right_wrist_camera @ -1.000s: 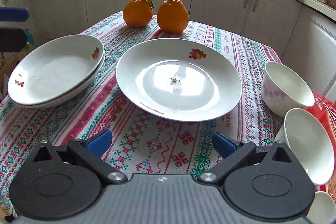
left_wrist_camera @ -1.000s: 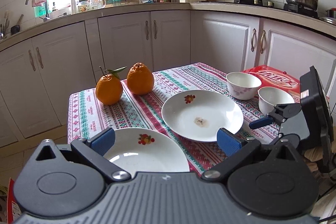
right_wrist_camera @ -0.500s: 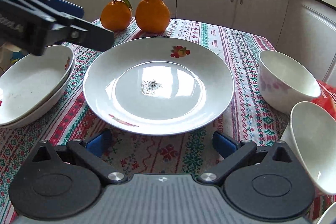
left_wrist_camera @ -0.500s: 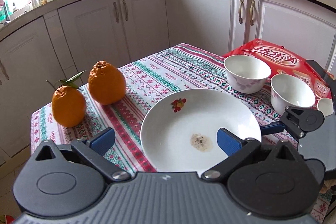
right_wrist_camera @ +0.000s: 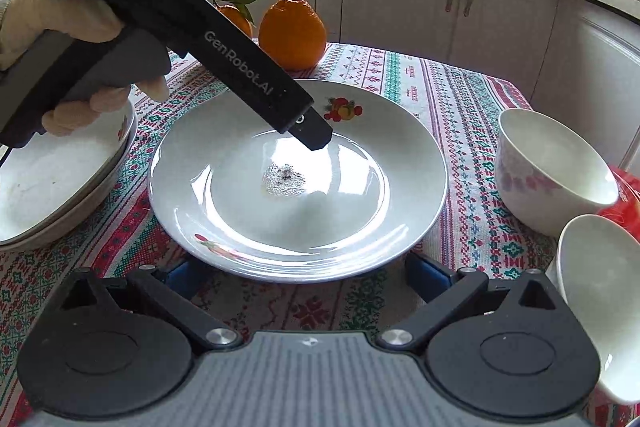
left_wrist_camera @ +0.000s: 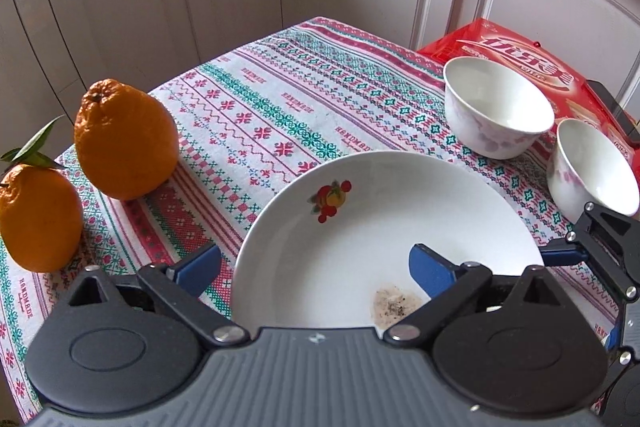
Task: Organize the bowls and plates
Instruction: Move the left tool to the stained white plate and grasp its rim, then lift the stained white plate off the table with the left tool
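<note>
While the right gripper point(right_wrist_camera: 302, 277) has barely budged at the near edge of the table, the left gripper point(left_wrist_camera: 314, 269) has swung over from the stacked plates point(right_wrist_camera: 60, 183) on the left and dropped down over the big single plate point(right_wrist_camera: 298, 179) in the middle. Its jaws have just been closing a bit, and they now straddle the plate's left rim: one blue finger point(left_wrist_camera: 432, 269) hangs over the inside, the other sits outside over the tablecloth point(left_wrist_camera: 280, 107). They're not pinching yet, so I'd still call it open. My guess is this plate is about to get picked up and added to the stack (it's got a dried crumby smudge in the middle, by the way).

The right gripper's jaws are spread wide just in front of the plate's near rim, with nothing in them.

What each camera gives you: the right one shows the gloved hand point(right_wrist_camera: 76, 39) holding the left tool, plus the stack of plates at far left, which the left camera misses completely. The left camera shows the rim sitting between its fingers, and the red box point(left_wrist_camera: 516, 63) behind the two bowls point(left_wrist_camera: 498, 111), which stand apart on the right, unstacked. Both views catch the two oranges point(left_wrist_camera: 124, 139) at the far side.
</note>
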The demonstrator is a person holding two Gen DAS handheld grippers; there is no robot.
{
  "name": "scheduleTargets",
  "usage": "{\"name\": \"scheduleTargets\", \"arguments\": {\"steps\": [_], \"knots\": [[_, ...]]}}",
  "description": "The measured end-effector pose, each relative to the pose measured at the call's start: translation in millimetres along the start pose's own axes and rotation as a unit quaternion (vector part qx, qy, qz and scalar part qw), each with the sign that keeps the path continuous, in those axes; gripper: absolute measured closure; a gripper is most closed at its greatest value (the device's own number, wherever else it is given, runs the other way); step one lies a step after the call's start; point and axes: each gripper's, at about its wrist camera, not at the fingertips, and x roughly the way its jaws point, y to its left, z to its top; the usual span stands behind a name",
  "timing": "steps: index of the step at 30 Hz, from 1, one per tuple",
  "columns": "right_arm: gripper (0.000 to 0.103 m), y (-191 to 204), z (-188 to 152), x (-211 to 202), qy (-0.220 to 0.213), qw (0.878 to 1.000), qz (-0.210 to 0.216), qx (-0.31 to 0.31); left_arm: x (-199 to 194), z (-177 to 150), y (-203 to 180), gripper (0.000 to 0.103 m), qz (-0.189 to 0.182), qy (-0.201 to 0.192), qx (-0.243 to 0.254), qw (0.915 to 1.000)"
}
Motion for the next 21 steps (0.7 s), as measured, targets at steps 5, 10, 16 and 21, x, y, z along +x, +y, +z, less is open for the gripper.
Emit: {"name": "scheduleTargets", "arguments": {"steps": [5, 10, 16, 21], "knots": [[0.000, 2, -2, -2, -0.007, 1.000, -0.002, -0.009, 10, 4, 5, 0.017, -0.017, 0.023, -0.001, 0.9996], [0.001, 1, -2, -3, -0.007, 1.000, 0.003, -0.007, 14, 7, 9, 0.021, -0.028, 0.033, -0.002, 0.9991], [0.002, 1, -1, -1, -0.009, 1.000, 0.007, -0.004, 20, 11, 12, 0.021, -0.038, 0.040, 0.000, 0.9985], [0.006, 2, -1, -2, -0.012, 1.000, 0.010, -0.006, 21, 13, 14, 0.024, -0.042, 0.040, 0.000, 0.9983]]}}
